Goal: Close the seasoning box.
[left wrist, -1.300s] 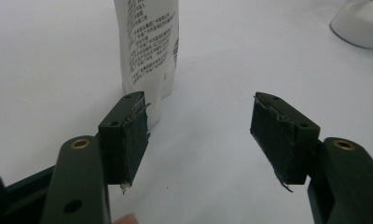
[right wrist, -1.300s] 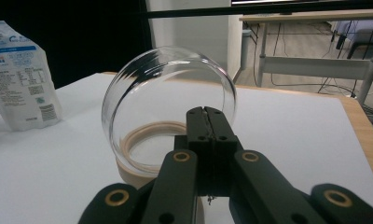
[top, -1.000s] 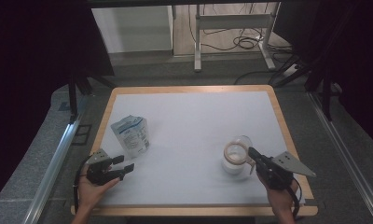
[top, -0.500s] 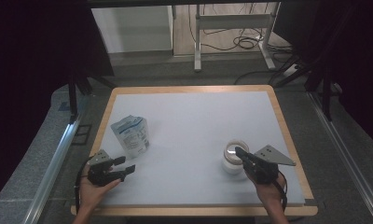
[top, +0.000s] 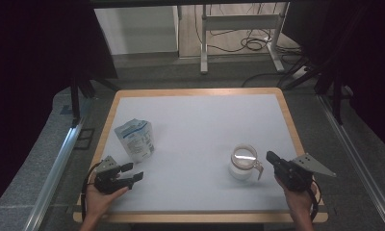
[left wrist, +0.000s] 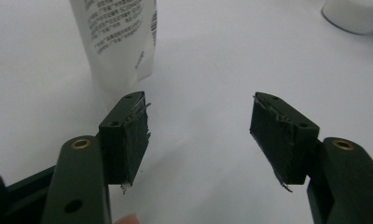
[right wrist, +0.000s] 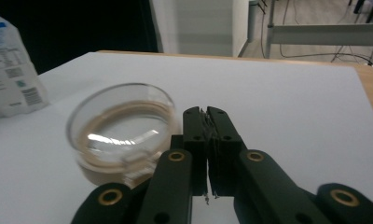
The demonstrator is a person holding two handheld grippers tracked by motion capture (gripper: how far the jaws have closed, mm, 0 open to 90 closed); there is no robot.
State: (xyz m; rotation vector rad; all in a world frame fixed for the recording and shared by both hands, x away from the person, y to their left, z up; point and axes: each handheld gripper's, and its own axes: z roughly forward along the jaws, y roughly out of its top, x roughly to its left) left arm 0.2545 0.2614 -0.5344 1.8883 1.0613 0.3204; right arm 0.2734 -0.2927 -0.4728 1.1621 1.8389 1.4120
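Right hand-held gripper (right wrist: 206, 116) jaws nearly together, empty, just beside glass jar (top: 243, 161). Left hand-held gripper (left wrist: 199, 128) wide, empty, near pouch (top: 134, 138).

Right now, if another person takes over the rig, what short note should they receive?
Left claw: open, empty, low over the table, near the white pouch.
Right claw: jaws together, nothing between them, just right of the glass jar with its hinged lid.
Done: no visible result; pouch stands sealed, jar stands upright.
Left: probably grasp the pouch and the jar; both are untouched.
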